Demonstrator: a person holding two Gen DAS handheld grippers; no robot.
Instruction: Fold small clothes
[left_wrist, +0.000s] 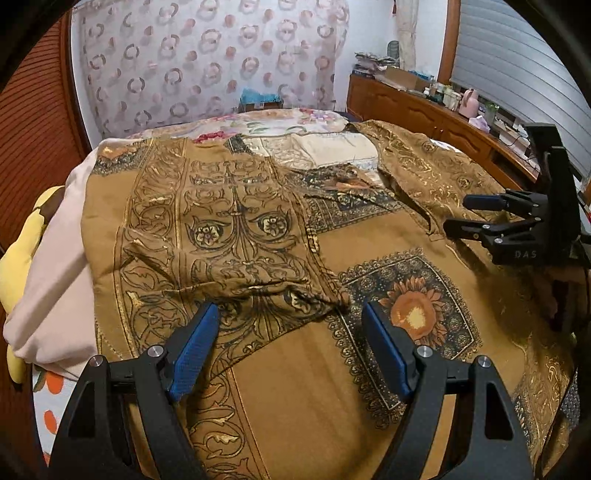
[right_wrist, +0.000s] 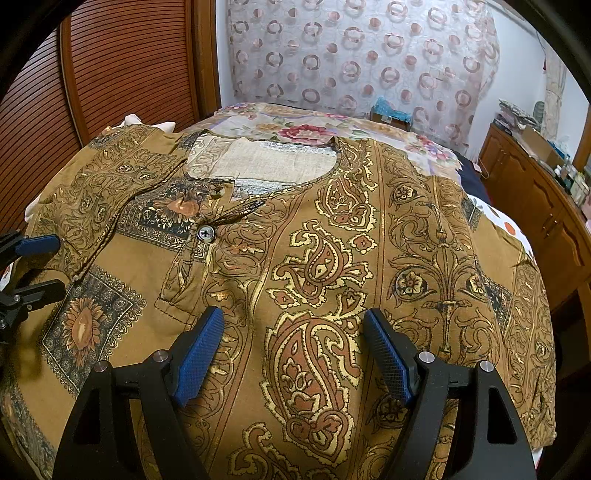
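Note:
A brown patterned shirt (left_wrist: 280, 369) lies spread face up on a bed, its neck opening (right_wrist: 258, 158) away from me and a button (right_wrist: 205, 233) at the placket. Its left sleeve (left_wrist: 221, 229) is folded in over the body. My left gripper (left_wrist: 290, 314) is open and empty just above that sleeve's cuff. My right gripper (right_wrist: 293, 321) is open and empty above the shirt's right front panel (right_wrist: 317, 332). The right gripper also shows in the left wrist view (left_wrist: 458, 212), and the left gripper shows at the left edge of the right wrist view (right_wrist: 55, 264).
A pink folded cloth (left_wrist: 55, 280) and a yellow soft toy (left_wrist: 18, 258) lie at the bed's left side. A floral bedspread (right_wrist: 306, 129) lies beyond the shirt. A wooden cabinet (left_wrist: 424, 110) with clutter runs along the right wall. A wooden slatted door (right_wrist: 129, 62) is at the left.

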